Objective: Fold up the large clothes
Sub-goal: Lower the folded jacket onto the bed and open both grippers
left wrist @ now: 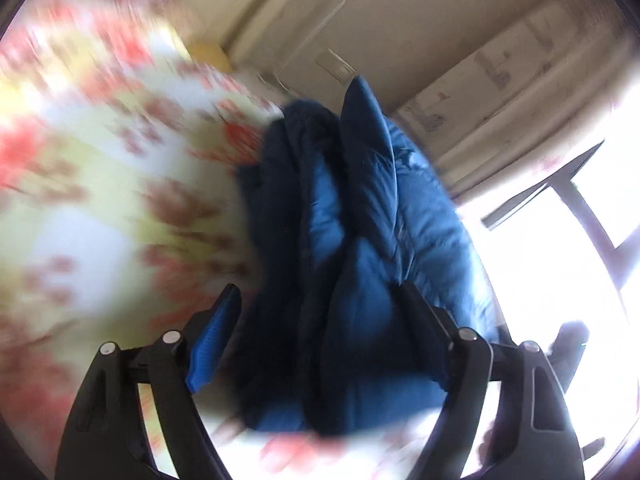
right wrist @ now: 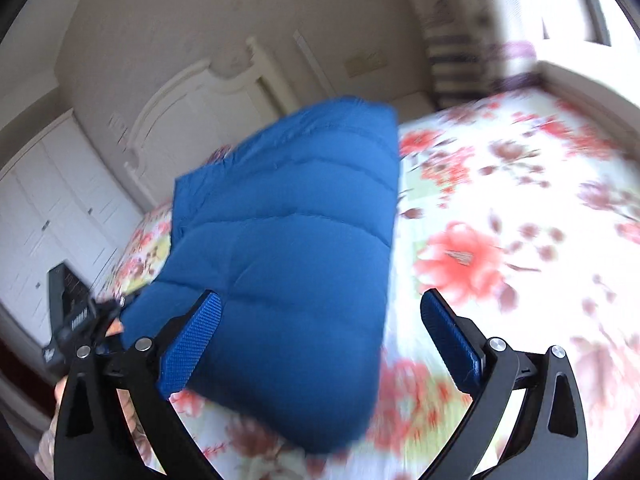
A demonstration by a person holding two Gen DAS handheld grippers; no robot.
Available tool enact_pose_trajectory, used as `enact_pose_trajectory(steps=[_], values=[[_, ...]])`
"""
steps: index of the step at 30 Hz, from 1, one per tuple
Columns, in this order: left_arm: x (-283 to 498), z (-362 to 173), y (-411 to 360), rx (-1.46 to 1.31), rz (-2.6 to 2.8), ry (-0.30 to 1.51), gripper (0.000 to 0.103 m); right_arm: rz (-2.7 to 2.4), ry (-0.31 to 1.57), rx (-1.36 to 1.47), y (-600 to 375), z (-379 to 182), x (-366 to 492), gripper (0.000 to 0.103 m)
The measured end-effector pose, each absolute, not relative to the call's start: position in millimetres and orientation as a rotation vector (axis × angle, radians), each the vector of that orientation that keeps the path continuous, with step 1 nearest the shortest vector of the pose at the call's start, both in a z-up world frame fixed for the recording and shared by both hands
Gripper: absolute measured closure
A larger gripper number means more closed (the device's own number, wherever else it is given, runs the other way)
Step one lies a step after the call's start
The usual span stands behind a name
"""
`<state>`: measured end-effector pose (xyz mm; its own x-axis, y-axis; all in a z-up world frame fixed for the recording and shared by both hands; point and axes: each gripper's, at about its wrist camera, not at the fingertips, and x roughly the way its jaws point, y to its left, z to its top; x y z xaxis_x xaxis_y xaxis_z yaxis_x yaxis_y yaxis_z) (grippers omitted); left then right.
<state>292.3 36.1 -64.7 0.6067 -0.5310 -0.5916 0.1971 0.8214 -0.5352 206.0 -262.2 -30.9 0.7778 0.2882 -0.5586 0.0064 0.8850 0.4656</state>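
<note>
A blue quilted puffer jacket [right wrist: 288, 248] lies folded on a bed with a red floral sheet [right wrist: 500, 220]. In the left wrist view the jacket [left wrist: 352, 248] fills the space between the jaws of my left gripper [left wrist: 320, 320]. The jaws stand wide apart and the cloth bulges between them, covering the right finger's pad. My right gripper [right wrist: 320, 320] is open. Its left finger pad [right wrist: 192, 344] overlaps the jacket's near left edge. Its right finger pad [right wrist: 452, 340] stands free over the sheet. Both views are blurred by motion.
A white carved headboard [right wrist: 208, 92] and white wardrobe doors [right wrist: 48, 208] stand behind the bed. A bright window [left wrist: 568, 232] is to the right in the left wrist view. The other gripper's body [right wrist: 76, 320] shows at the left of the right wrist view.
</note>
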Motion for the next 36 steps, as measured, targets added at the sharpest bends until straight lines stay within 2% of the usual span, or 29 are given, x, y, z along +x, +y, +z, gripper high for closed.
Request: enact_pose_trajectory(steps=[1, 4, 9, 12, 17, 26, 36], values=[[271, -52, 38, -0.352, -0.385, 0.766, 0.022, 0.135, 0.649, 0.456, -264, -25, 190, 0.006], [214, -9, 29, -0.123, -0.296, 0.602, 0.002, 0.102, 0.557, 0.391, -258, 2, 142, 0.005], [131, 57, 0, 0.143, -0.187, 0.337, 0.002, -0.001, 0.455, 0.181, -223, 49, 80, 0.004], [97, 78, -6, 0.14, -0.197, 0.265, 0.002, -0.086, 0.407, 0.057, -204, 63, 57, 0.004], [74, 75, -7, 0.061, -0.157, 0.298, 0.002, -0.067, 0.346, 0.012, -193, 67, 31, 0.004], [81, 50, -5, 0.069, -0.121, 0.381, 0.002, -0.036, 0.378, 0.016, -176, 62, 35, 0.004], [79, 45, -12, 0.106, -0.1, 0.376, 0.002, -0.02, 0.404, -0.005, -165, 58, 31, 0.004]])
